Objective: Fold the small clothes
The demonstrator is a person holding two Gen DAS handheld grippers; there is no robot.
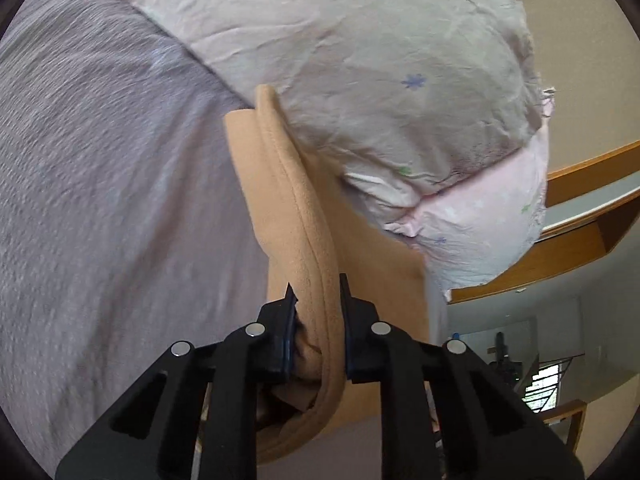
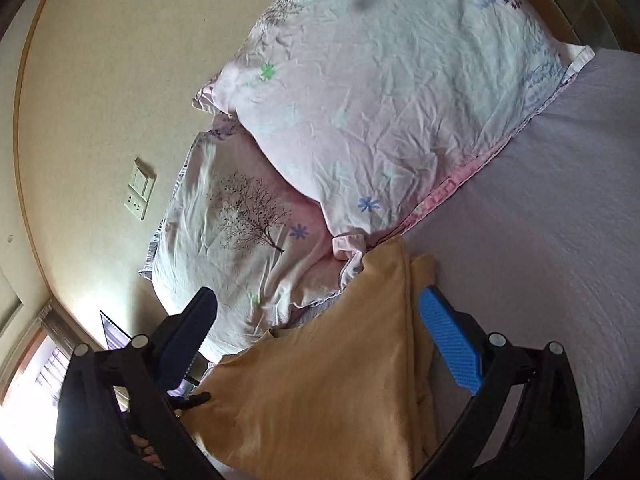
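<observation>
A small tan garment (image 1: 292, 216) lies on the grey bedsheet (image 1: 100, 180) beside the pillows. My left gripper (image 1: 316, 284) is shut on a raised fold of its hemmed edge, and the cloth bunches between the fingers. In the right wrist view the same tan garment (image 2: 328, 368) spreads below my right gripper (image 2: 316, 300), which is wide open over it, its blue pad (image 2: 452, 340) showing. Whether the right fingers touch the cloth is unclear.
Two floral pink-white pillows (image 2: 384, 92) are stacked at the head of the bed, touching the garment's far end. A wooden bed frame (image 1: 580, 168) and a beige wall with a switch plate (image 2: 140, 188) lie beyond. A window (image 2: 36, 392) glows at the lower left.
</observation>
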